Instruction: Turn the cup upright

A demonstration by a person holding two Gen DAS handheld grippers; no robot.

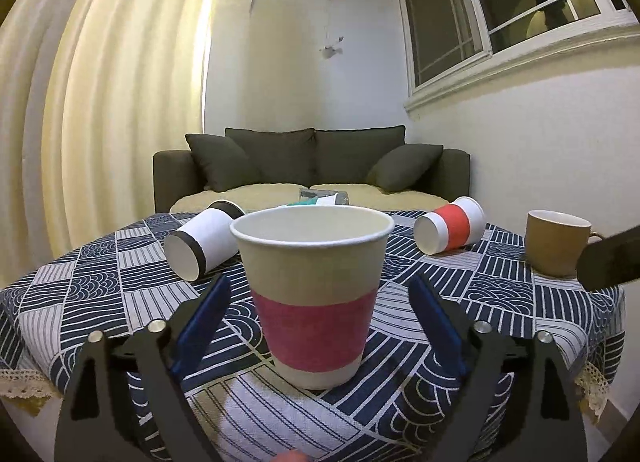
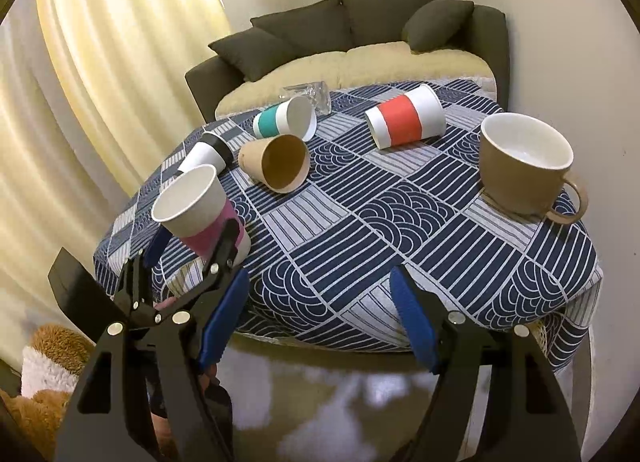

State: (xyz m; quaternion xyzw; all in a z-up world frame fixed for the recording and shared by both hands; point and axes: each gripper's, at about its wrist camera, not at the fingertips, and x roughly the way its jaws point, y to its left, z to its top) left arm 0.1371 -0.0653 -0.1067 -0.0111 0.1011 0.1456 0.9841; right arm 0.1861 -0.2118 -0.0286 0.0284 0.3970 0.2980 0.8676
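Observation:
A paper cup with a pink band [image 1: 314,294] stands upright on the patterned tablecloth [image 1: 500,302], mouth up. My left gripper [image 1: 318,294] is open, its blue pads on either side of the cup with a gap to each. In the right wrist view the same cup [image 2: 200,210] stands near the table's left edge with the left gripper [image 2: 192,238] around it. My right gripper [image 2: 320,290] is open and empty, above the table's near edge.
Several paper cups lie on their sides: black-banded [image 2: 208,152], teal-banded [image 2: 284,118], plain brown [image 2: 280,166], red-banded [image 2: 404,116]. A brown mug [image 2: 524,166] stands upright at the right. A clear glass [image 2: 312,96] lies at the far edge. A sofa [image 2: 352,42] is behind.

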